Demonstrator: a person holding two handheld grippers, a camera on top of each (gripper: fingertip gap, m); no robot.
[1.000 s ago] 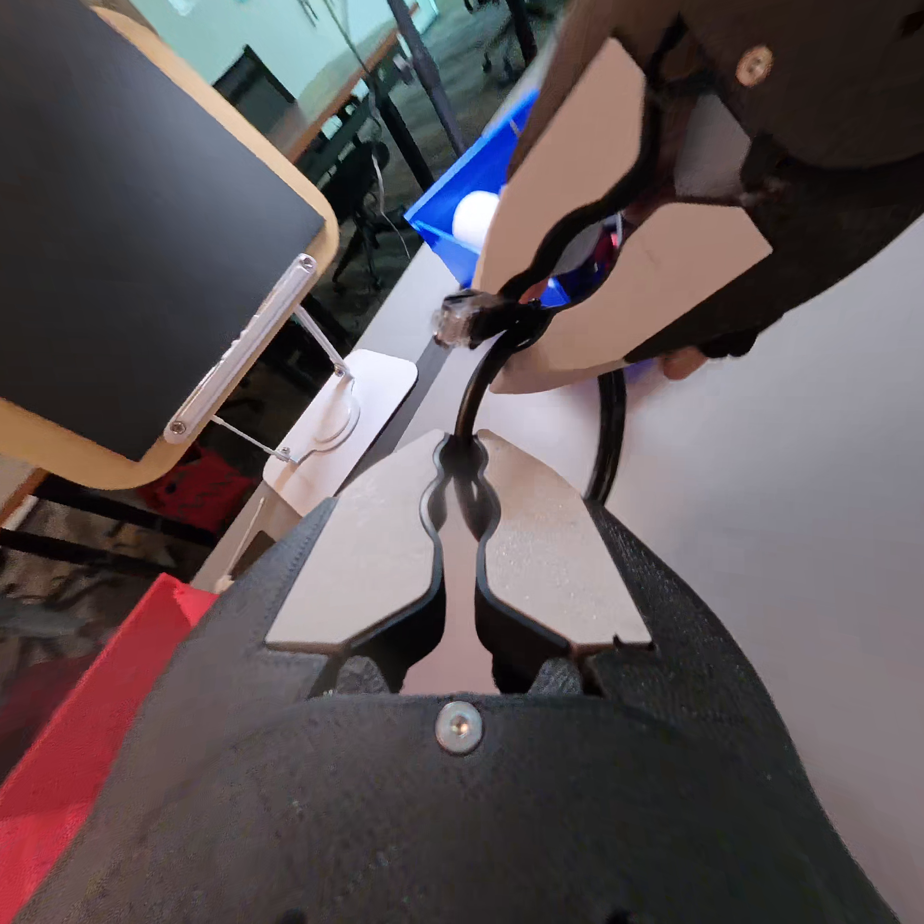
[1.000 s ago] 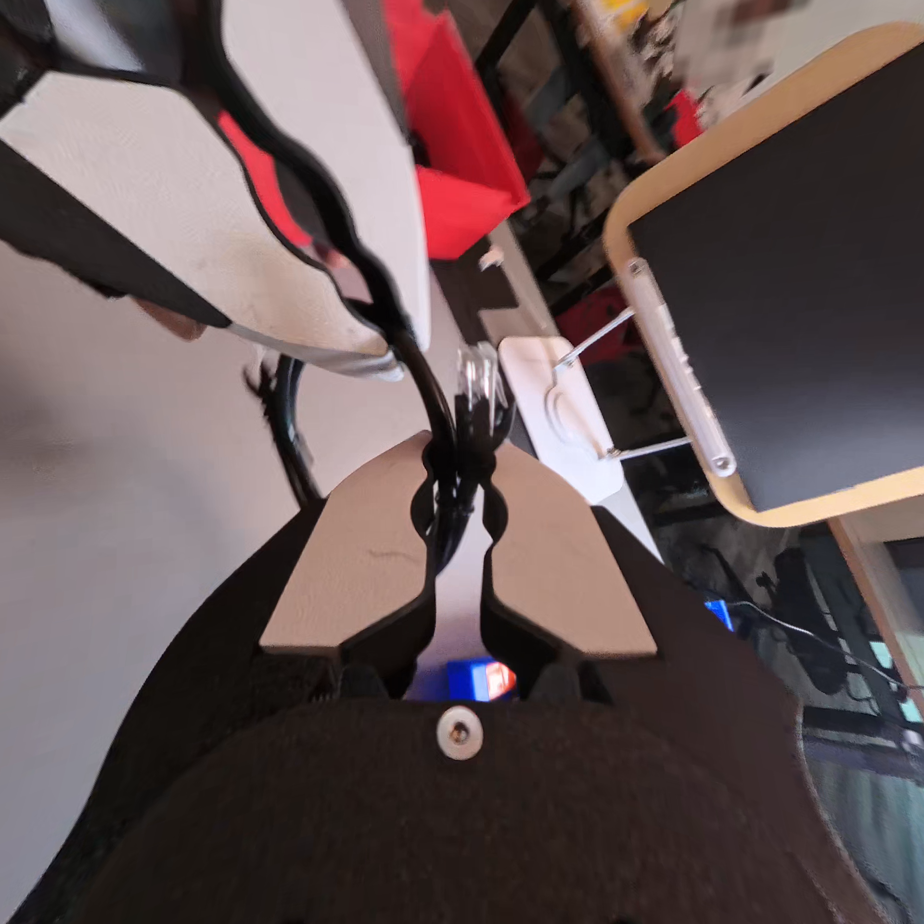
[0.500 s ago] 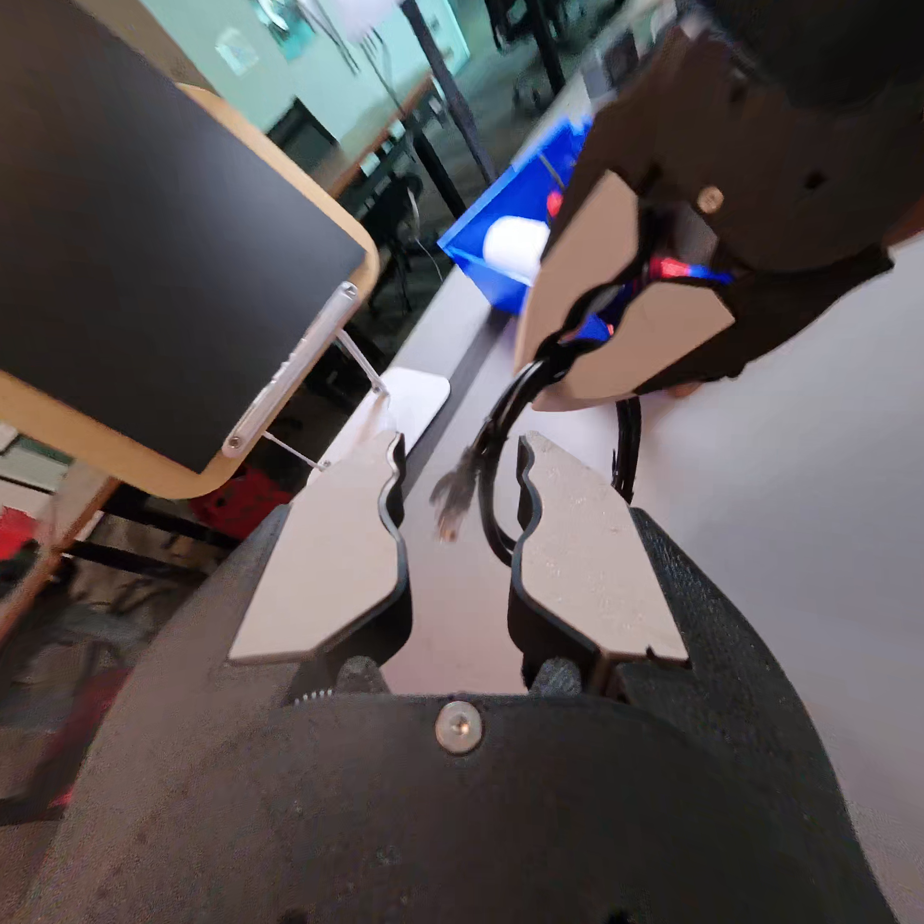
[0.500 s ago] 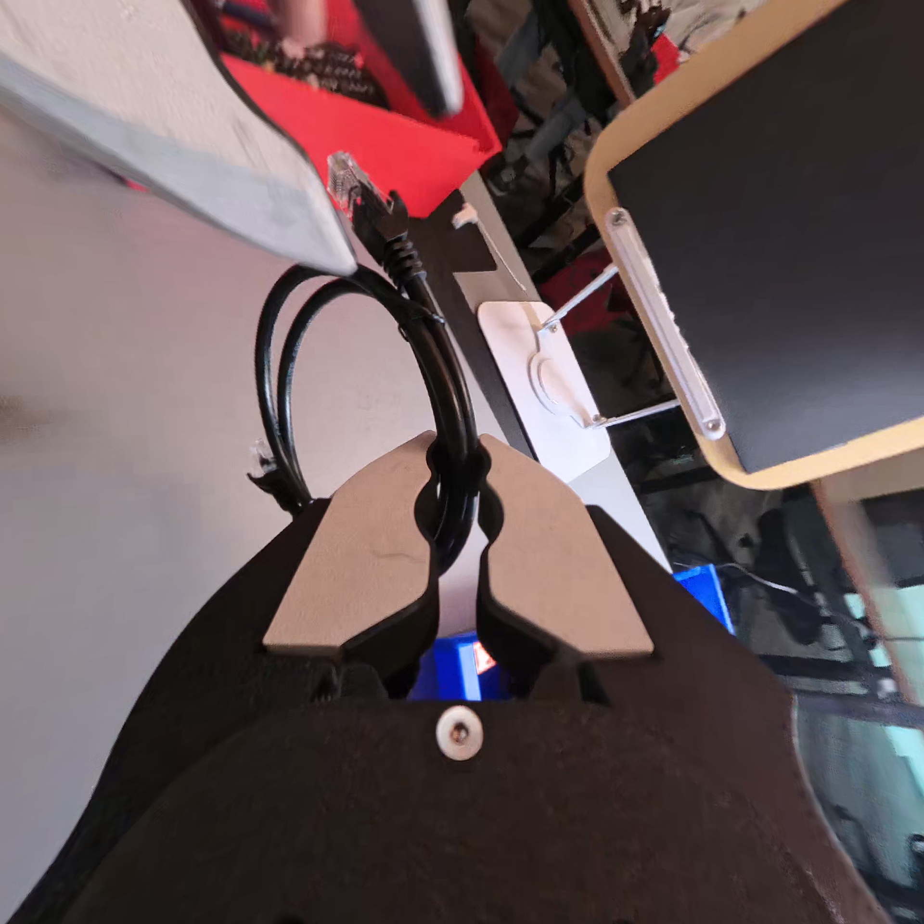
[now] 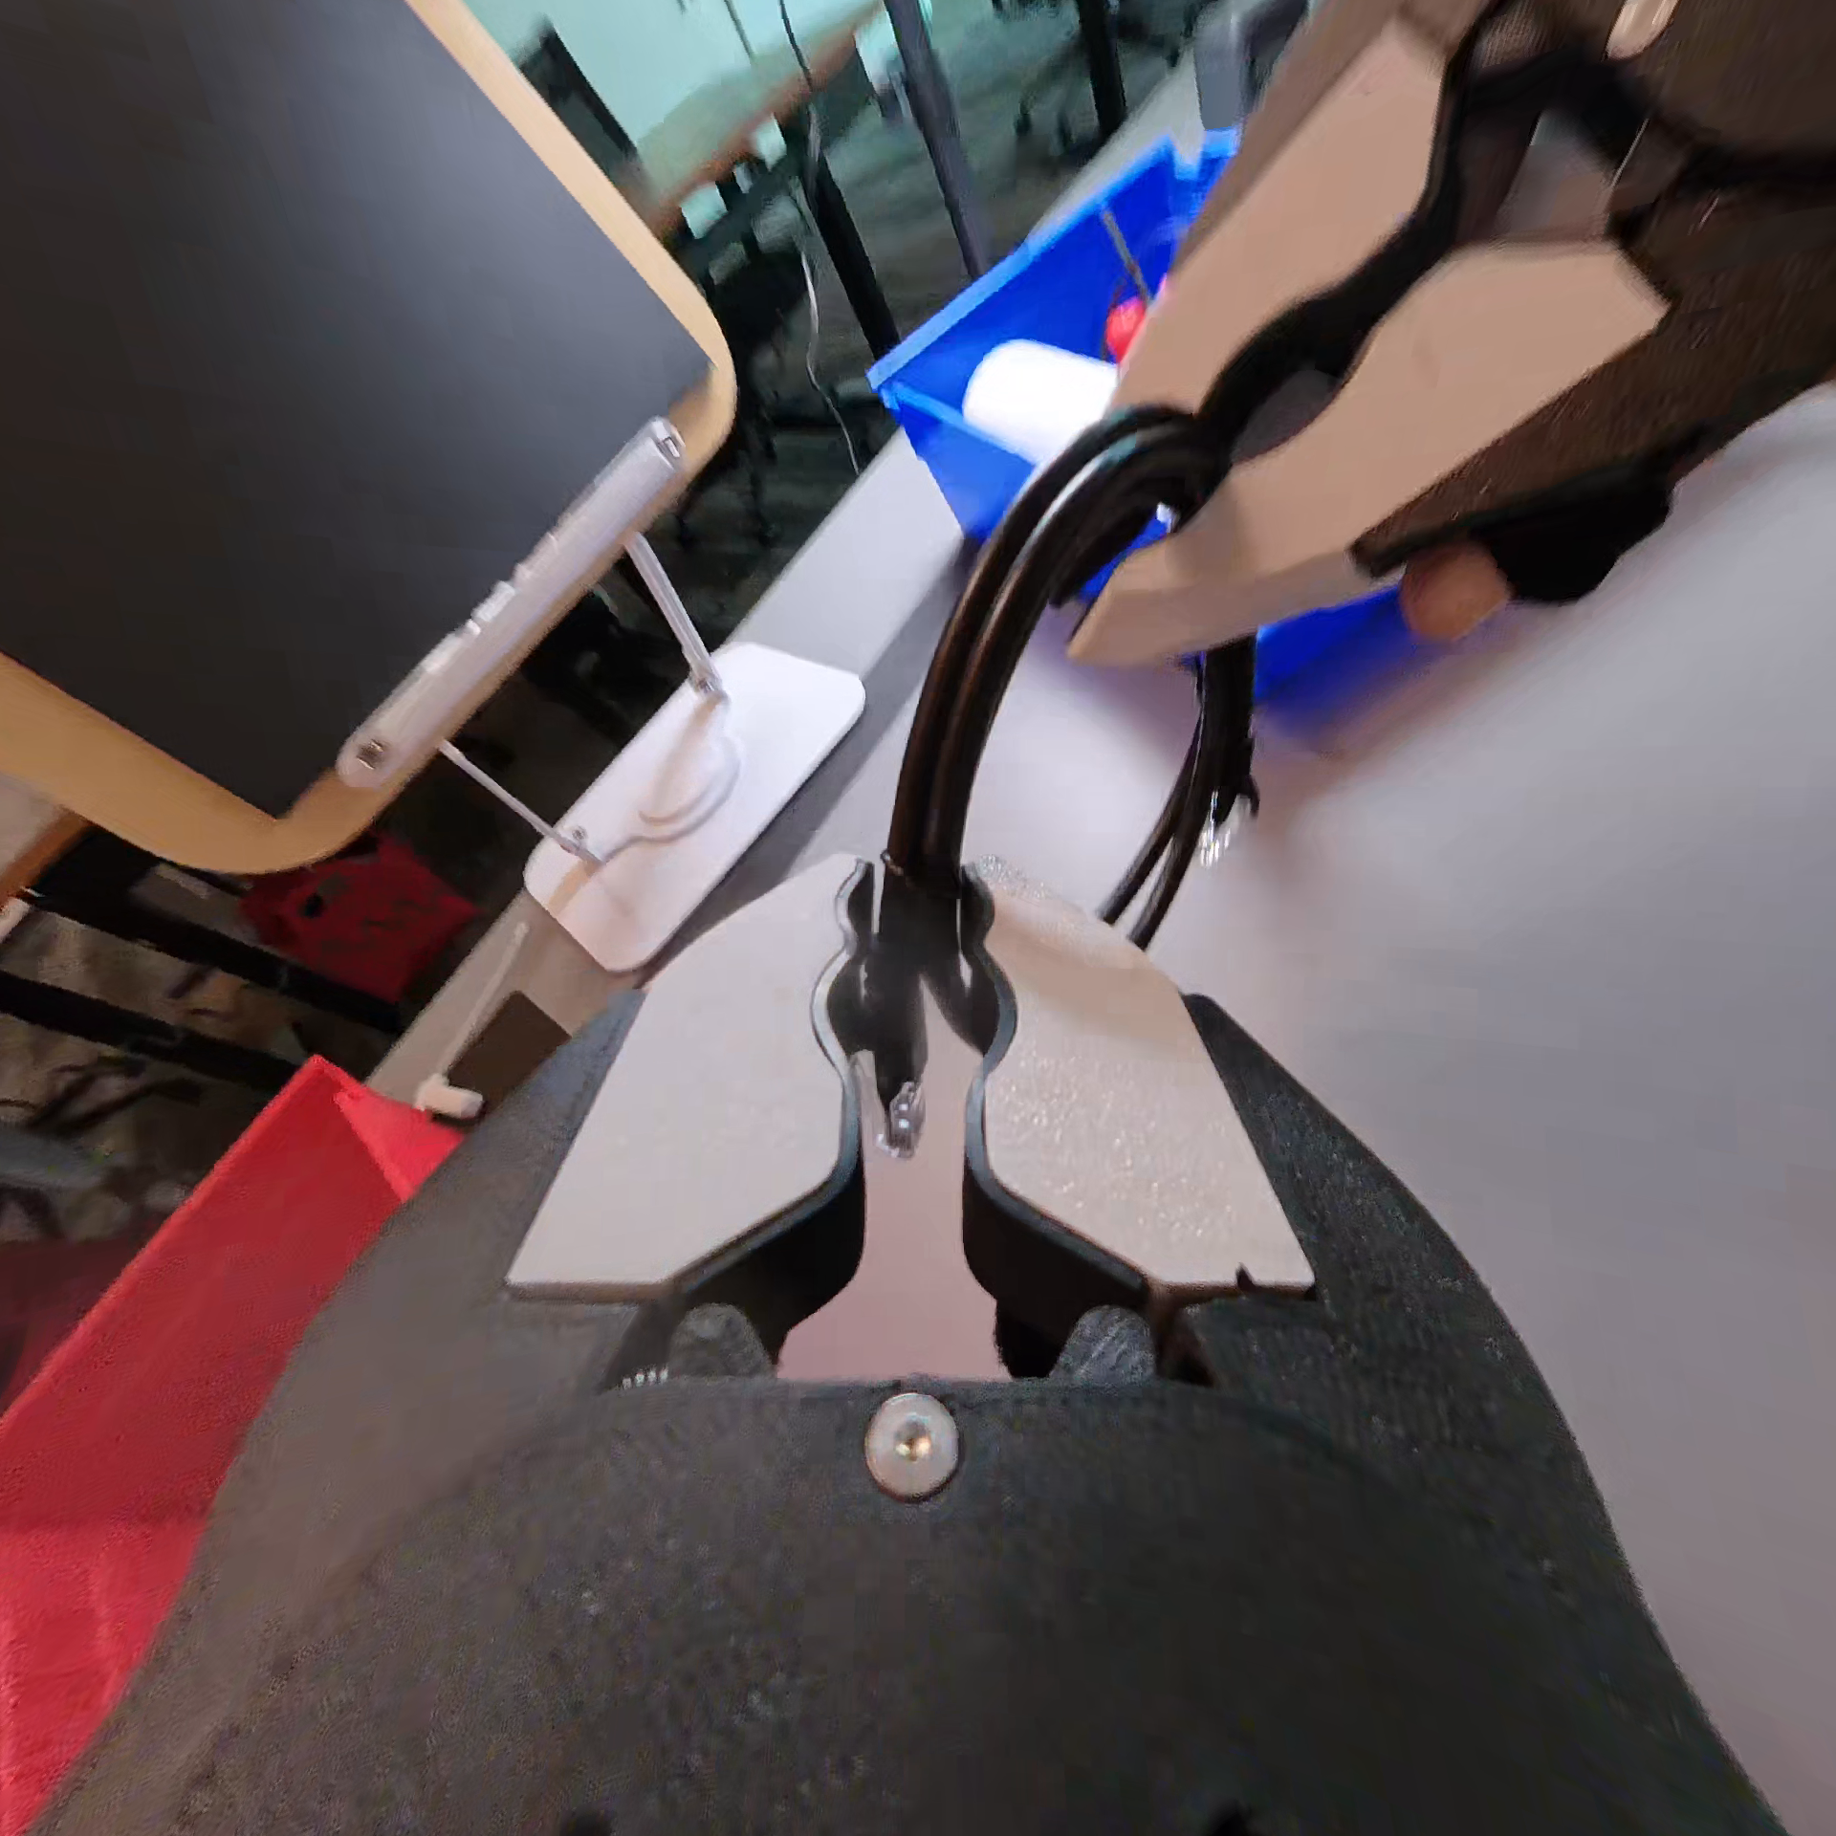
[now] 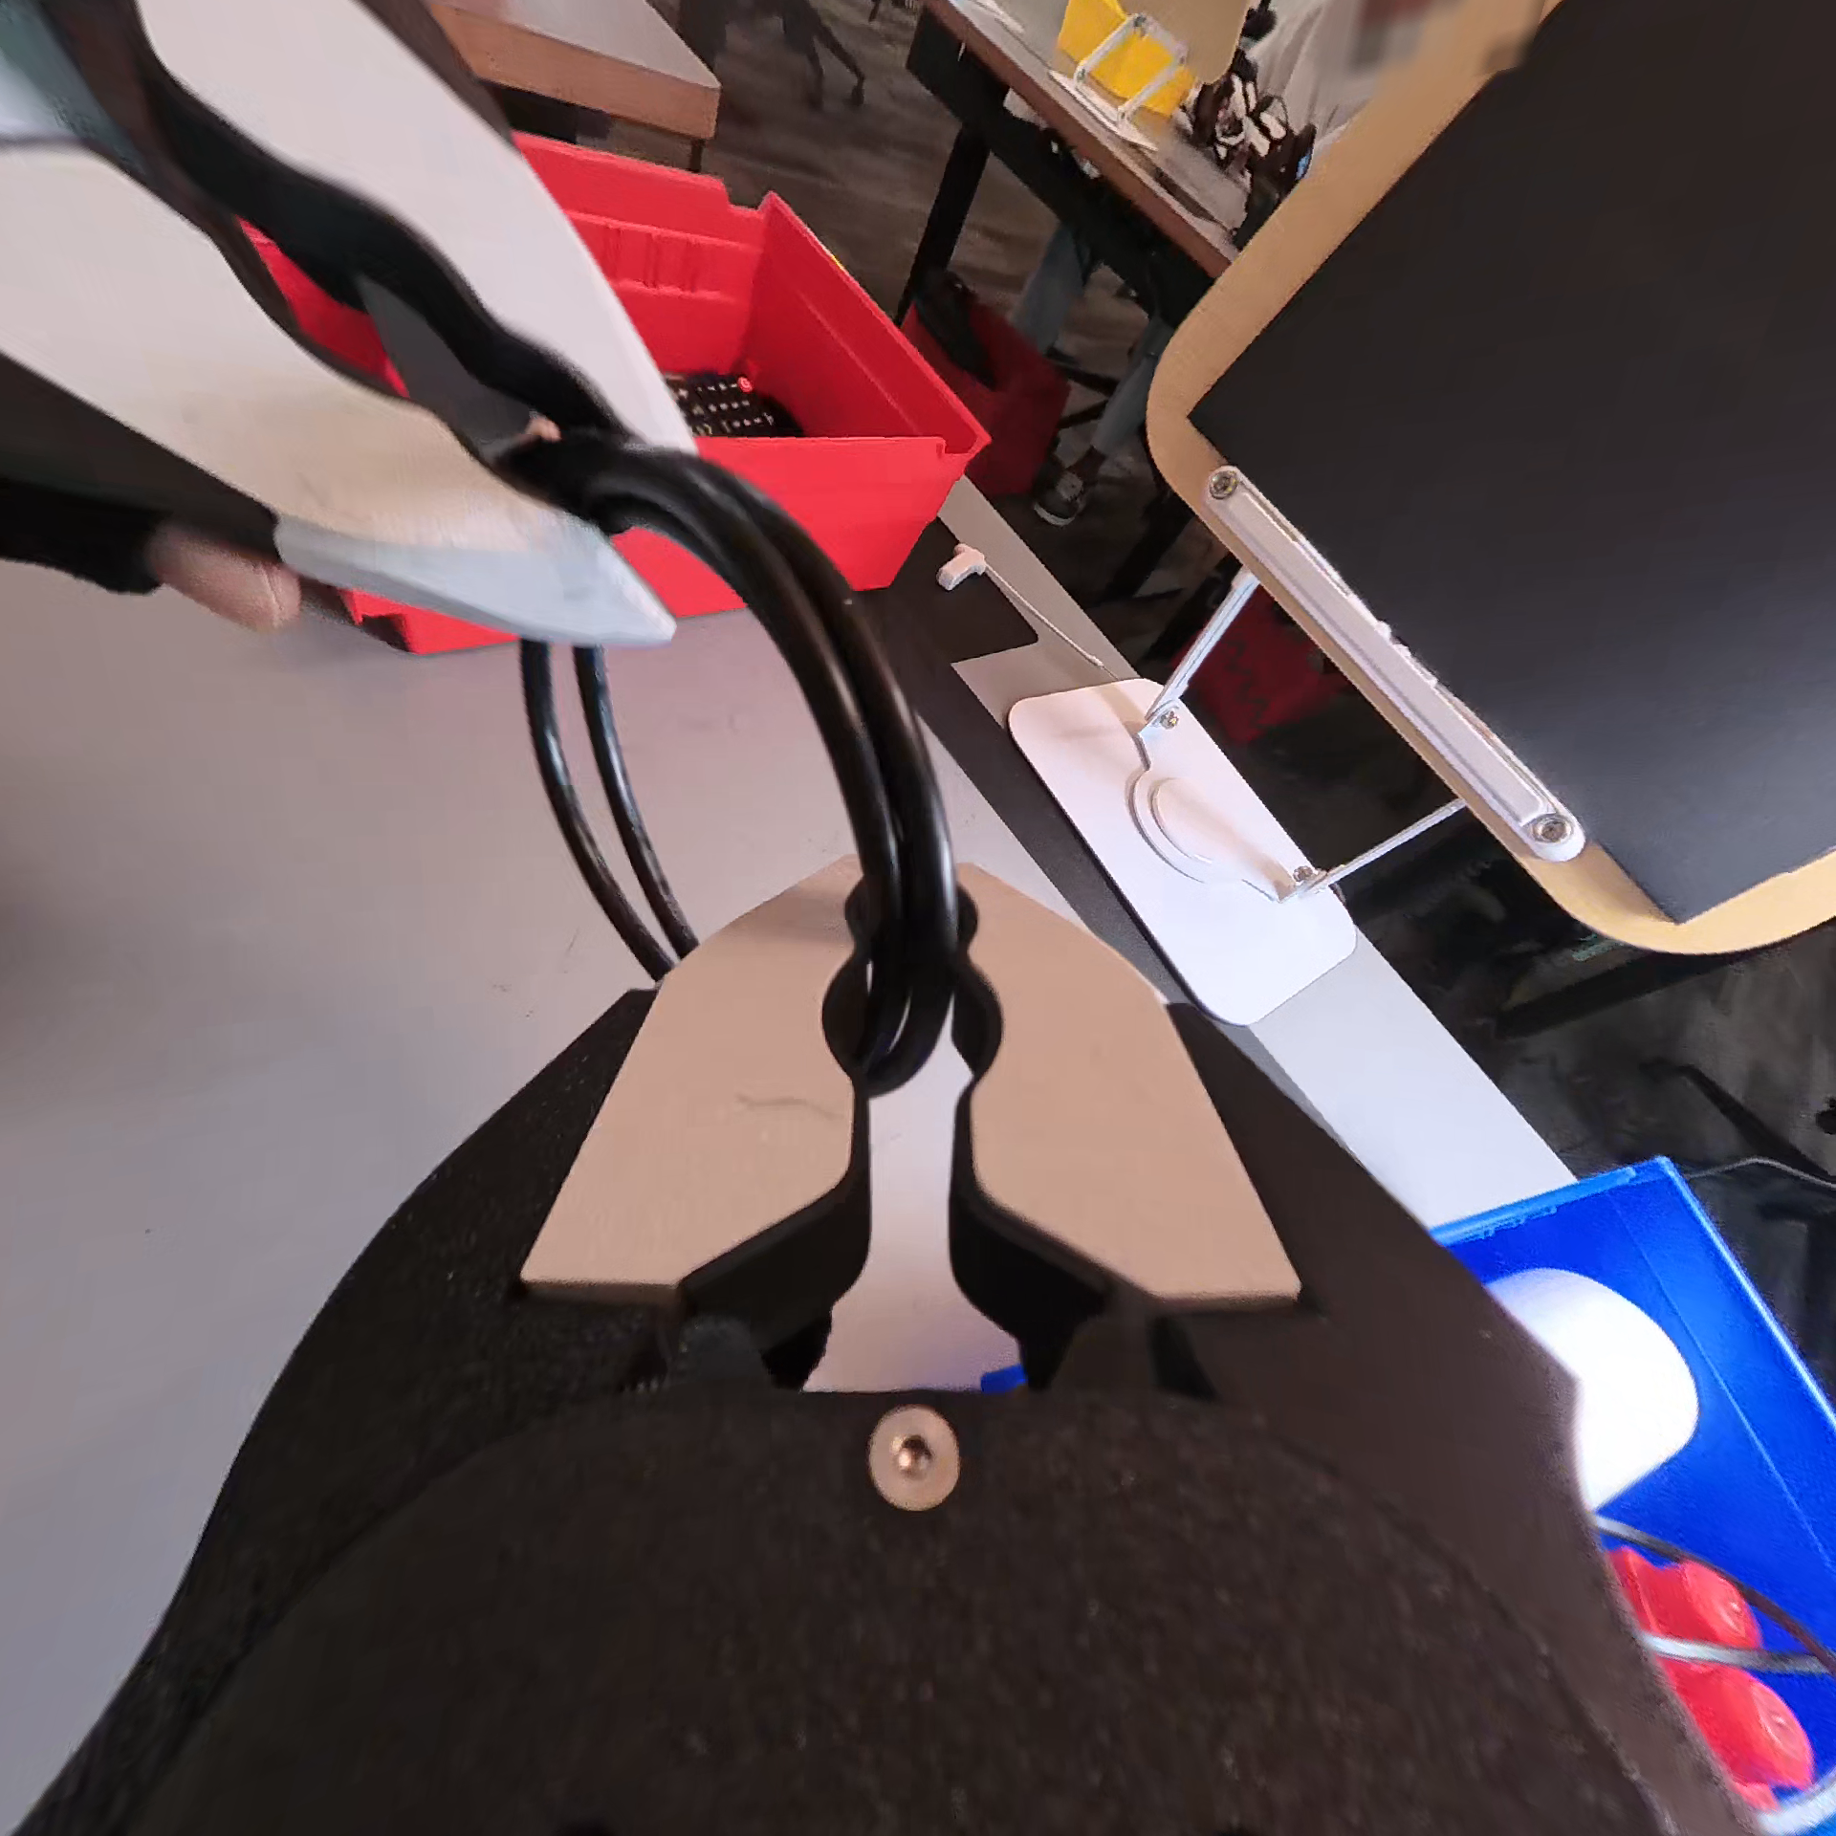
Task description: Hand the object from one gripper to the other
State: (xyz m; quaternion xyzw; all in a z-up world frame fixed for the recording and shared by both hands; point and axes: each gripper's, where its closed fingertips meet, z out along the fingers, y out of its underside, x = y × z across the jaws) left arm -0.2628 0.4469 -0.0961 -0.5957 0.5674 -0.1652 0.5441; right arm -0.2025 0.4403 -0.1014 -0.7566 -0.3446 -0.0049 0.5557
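Both grippers are pinching the coiled black cable (image 5: 954, 695) above the tabletop (image 5: 1490, 944): the left gripper (image 5: 919, 894) at 6 o'clock, the right gripper (image 5: 1182, 497) at 1 o'clock. One should be loosening only while the other is gripping firmly.

The cable (image 6: 884, 755) is glossy black. Both grippers show pale grey finger plates on speckled black bodies. A red bin (image 6: 795, 397) sits upper centre, a blue bin (image 5: 1023, 397) upper right.
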